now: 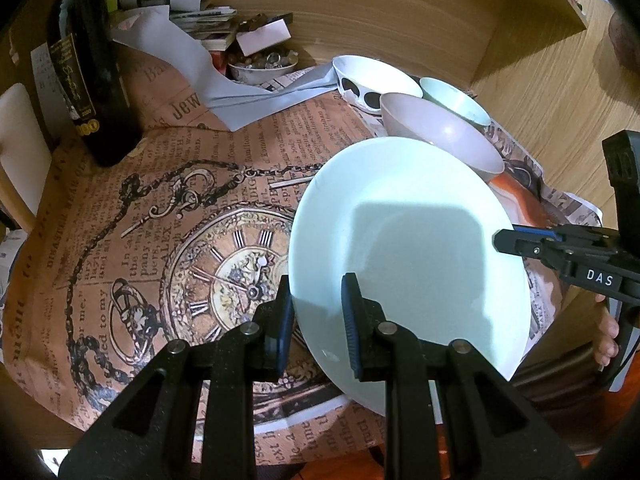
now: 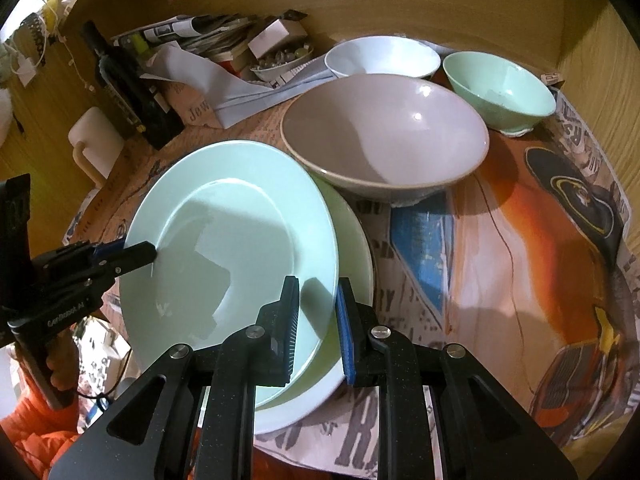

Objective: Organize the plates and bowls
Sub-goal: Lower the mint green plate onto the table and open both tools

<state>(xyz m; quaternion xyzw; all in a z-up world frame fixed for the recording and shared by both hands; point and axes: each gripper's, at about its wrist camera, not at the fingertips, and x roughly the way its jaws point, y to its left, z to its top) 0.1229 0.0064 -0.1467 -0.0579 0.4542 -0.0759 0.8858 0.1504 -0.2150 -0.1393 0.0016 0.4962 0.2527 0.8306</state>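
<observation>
Gripped from both sides: a pale mint-green round ceramic plate [image 1: 404,240], held tilted above a second, yellowish-green flat plate [image 2: 352,240], which lies on a white plate [image 2: 280,416] at the bottom of the stack. Clenched on the near-left rim of the mint plate, the left gripper [image 1: 318,320], one blue-padded finger under the rim and one over it. Clenched likewise on the opposite rim, the right gripper [image 2: 316,328], its two pads on either face of the edge. Seen from each wrist view, the other tool biting the plate's far edge, with a hand [image 2: 60,376] around its black handle.

Just behind the plates, a large greyish-pink ceramic bowl [image 2: 384,140], upright, its foot on the printed newspaper sheet [image 1: 160,200] with a drawn pocket watch. Behind that, a white bowl with black spots outside [image 2: 380,58] and, to its right, a small mint-green bowl [image 2: 500,88], all near each other. At the far left, a dark glass wine bottle [image 1: 92,80], upright; beside it a white mug [image 2: 96,140]. Further back, a small dish of pebbles [image 1: 262,66] among folded papers.
</observation>
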